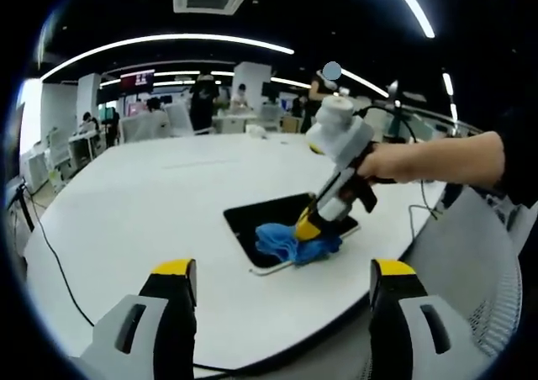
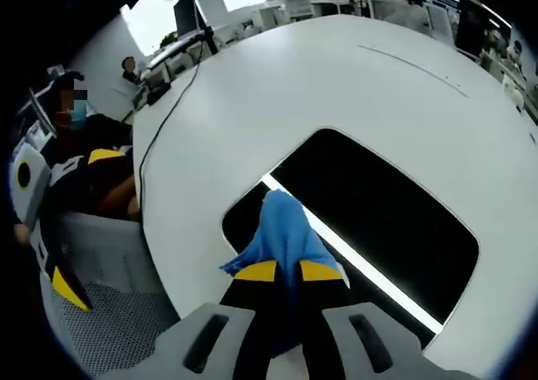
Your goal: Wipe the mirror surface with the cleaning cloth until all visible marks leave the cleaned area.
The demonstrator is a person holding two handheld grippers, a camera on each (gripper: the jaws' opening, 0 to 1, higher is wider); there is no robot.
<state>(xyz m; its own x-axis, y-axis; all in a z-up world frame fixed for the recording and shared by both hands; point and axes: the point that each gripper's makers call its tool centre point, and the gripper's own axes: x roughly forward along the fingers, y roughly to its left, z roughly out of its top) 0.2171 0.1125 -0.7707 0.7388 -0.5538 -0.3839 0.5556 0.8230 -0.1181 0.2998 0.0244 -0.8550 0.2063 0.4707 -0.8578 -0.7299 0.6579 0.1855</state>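
The mirror (image 1: 262, 217) is a dark rounded rectangle lying flat on the white table (image 1: 160, 187). A blue cleaning cloth (image 1: 294, 244) rests bunched on the mirror's near end. My right gripper (image 1: 308, 226), held by a person's hand (image 1: 403, 161), comes down from the right and is shut on the cloth. In the right gripper view its yellow-tipped jaws (image 2: 288, 272) pinch the cloth (image 2: 284, 224) over the mirror (image 2: 378, 203), which reflects a bright light strip. My left gripper (image 1: 284, 269) hovers at the table's near edge, open and holding nothing. It also appears at the left as left gripper (image 2: 84, 220).
A black cable (image 1: 50, 254) runs along the table's left side. A grey mesh chair (image 1: 487, 262) stands at the right of the table, and chair mesh (image 2: 109, 313) shows below its edge. Desks, monitors and people fill the office behind.
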